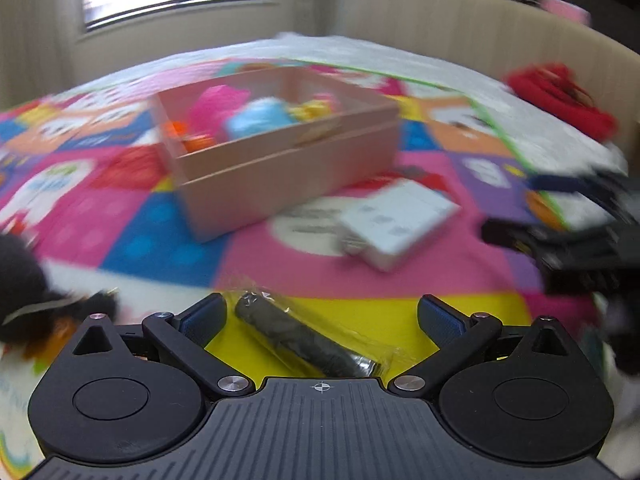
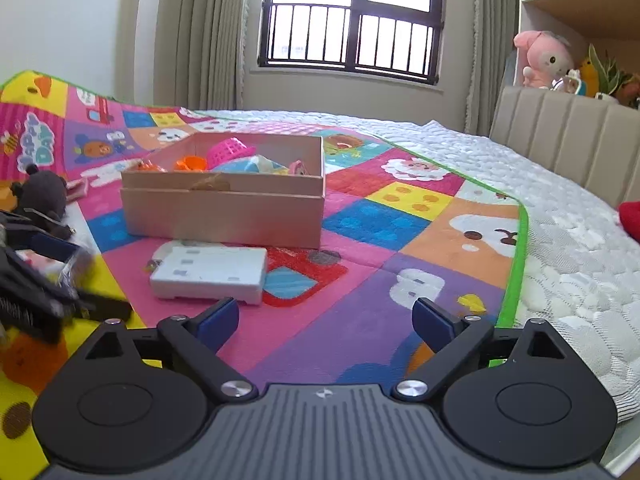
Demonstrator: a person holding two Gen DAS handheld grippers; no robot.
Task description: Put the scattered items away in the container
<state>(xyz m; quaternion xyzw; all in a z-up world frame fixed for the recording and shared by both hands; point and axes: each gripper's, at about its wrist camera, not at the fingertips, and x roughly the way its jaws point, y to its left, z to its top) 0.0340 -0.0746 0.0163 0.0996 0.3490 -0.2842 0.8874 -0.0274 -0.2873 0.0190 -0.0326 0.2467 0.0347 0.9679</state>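
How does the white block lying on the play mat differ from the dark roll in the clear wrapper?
The white block is flat, boxy and bare; the dark roll is a long cylinder sealed in clear plastic. The white block lies beside the cardboard box with no gripper over it; the dark roll lies between the open fingers of the left gripper. Both rest on the mat, outside the box.

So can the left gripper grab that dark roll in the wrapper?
Probably yes. The left gripper is open, and the dark roll already lies between its fingers on the mat, nothing blocking it.
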